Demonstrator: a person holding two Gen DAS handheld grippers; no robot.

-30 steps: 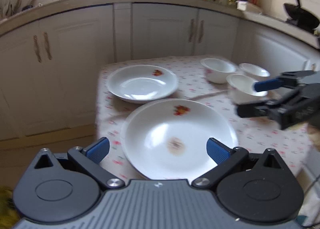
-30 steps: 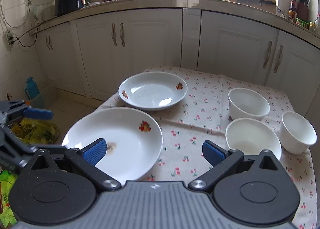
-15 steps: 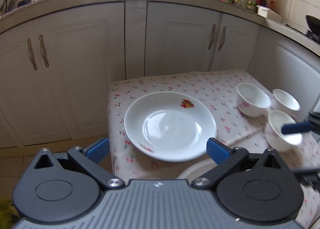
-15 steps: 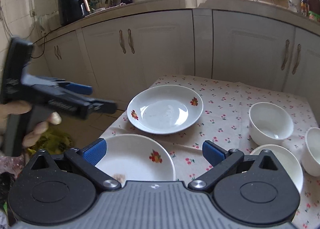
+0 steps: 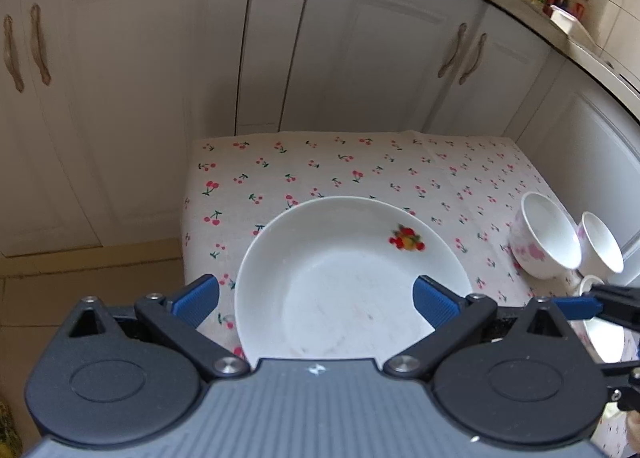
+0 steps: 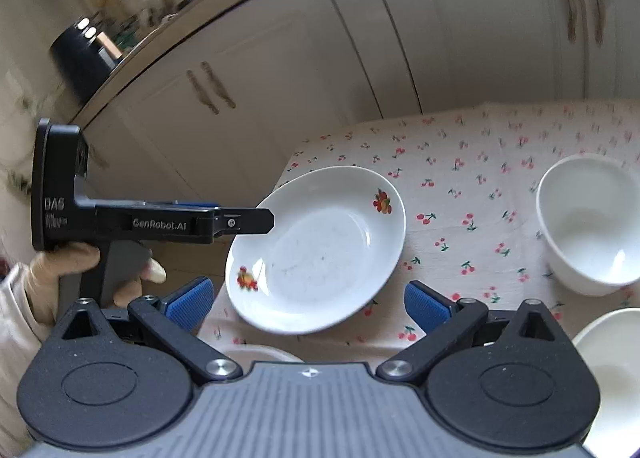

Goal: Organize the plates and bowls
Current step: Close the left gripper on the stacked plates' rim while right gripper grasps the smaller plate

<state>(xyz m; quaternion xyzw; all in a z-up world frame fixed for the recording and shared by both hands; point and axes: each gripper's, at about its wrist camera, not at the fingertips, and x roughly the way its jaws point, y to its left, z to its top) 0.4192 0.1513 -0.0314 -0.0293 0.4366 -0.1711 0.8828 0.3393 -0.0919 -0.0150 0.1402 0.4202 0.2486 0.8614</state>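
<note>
The worktop point(image 5: 360, 174) fills more of both views than 1.0 s ago. The far plate point(image 5: 352, 282) now lies between the wide-spread fingers of the left tool point(image 5: 316, 304), untouched. The near plate point(image 6: 260, 354) has dropped below the right tool point(image 6: 308, 304), also spread wide and empty. Bowls point(image 6: 588, 222) remain at right.

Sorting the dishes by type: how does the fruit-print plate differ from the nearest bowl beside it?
The fruit-print plate is wide and shallow; the bowl is narrower and deep-walled. The plate carries fruit motifs inside its rim; the bowl's inside is plain. Both are white, empty and resting on the cherry-print tablecloth.
</note>
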